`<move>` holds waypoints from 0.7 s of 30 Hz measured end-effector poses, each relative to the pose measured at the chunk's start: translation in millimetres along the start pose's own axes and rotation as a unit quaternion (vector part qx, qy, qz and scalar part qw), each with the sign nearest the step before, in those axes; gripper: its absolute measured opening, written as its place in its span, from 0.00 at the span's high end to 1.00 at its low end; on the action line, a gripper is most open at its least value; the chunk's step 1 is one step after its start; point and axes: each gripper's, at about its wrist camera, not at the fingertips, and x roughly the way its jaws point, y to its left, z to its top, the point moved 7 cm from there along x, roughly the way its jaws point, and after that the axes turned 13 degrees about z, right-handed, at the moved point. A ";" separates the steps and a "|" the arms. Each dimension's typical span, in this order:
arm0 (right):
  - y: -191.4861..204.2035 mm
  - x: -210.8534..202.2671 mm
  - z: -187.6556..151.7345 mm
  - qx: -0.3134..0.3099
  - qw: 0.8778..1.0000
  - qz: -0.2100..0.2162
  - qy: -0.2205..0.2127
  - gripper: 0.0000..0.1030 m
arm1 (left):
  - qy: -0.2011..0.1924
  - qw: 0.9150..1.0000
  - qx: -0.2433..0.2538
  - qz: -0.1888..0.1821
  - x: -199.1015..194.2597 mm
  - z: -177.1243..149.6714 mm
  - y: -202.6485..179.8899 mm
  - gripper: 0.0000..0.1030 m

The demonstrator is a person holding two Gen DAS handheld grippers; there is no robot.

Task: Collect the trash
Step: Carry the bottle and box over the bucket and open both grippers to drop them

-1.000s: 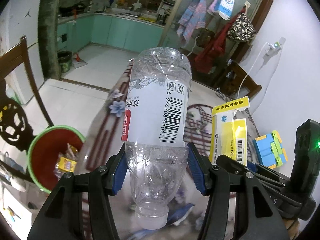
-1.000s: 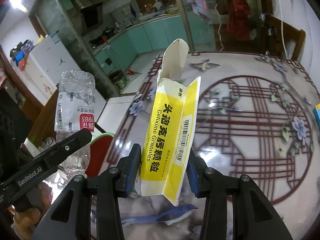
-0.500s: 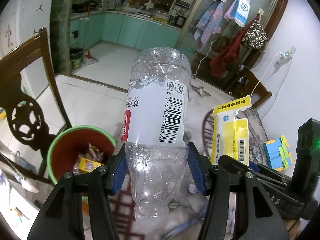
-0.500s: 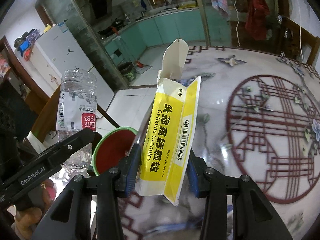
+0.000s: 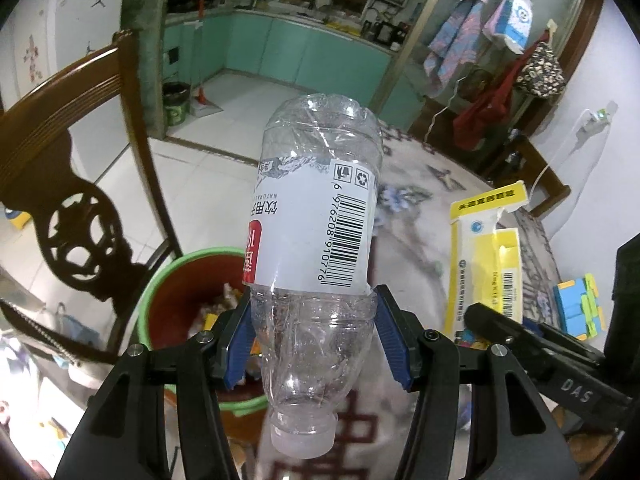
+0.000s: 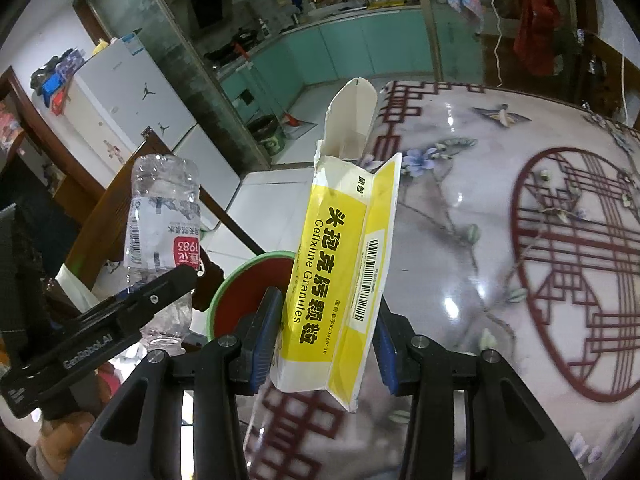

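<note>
My left gripper (image 5: 316, 344) is shut on a crushed clear plastic bottle (image 5: 316, 240), held upside down with its cap toward the camera. The bottle hangs just right of a red bin with a green rim (image 5: 176, 304) that holds wrappers beside the table edge. My right gripper (image 6: 326, 330) is shut on a flattened yellow and white medicine box (image 6: 344, 264) with its flap open at the top. In the right wrist view the bin (image 6: 248, 292) shows behind the box, and the left gripper (image 6: 100, 328) with the bottle (image 6: 162, 228) is to the left.
A round table with a red lattice and flower pattern (image 6: 520, 240) fills the right. A dark wooden chair (image 5: 72, 168) stands left of the bin. Coloured toy blocks (image 5: 576, 308) lie on the table at the right. White tiled floor (image 5: 192, 184) lies beyond the bin.
Both grippers have carried their loads leftward over the table toward the bin, which now sits closer and nearer the middle. Both grips are unchanged.
</note>
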 end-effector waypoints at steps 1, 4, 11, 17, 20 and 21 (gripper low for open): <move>2.6 4.6 0.0 0.000 1.000 0.002 0.003 0.60 | 0.003 1.000 -0.001 0.003 2.8 0.0 4.8 0.47; 10.7 20.7 -0.2 -0.001 1.000 0.006 0.013 0.60 | 0.010 1.000 -0.001 0.013 12.4 -1.3 18.9 0.47; 34.3 64.6 -0.3 -0.007 0.999 0.024 0.045 0.60 | 0.050 0.998 -0.006 0.037 45.2 -11.1 51.6 0.47; 43.3 109.8 -6.3 -0.004 0.995 0.043 0.085 0.60 | 0.095 0.994 -0.014 0.050 76.7 -24.2 74.8 0.47; 47.1 131.0 -9.4 -0.001 0.993 0.055 0.104 0.59 | 0.115 0.992 -0.013 0.059 91.5 -30.9 85.0 0.47; 47.9 135.3 -10.2 0.000 0.993 0.057 0.107 0.59 | 0.119 0.991 -0.013 0.062 95.0 -32.4 87.9 0.47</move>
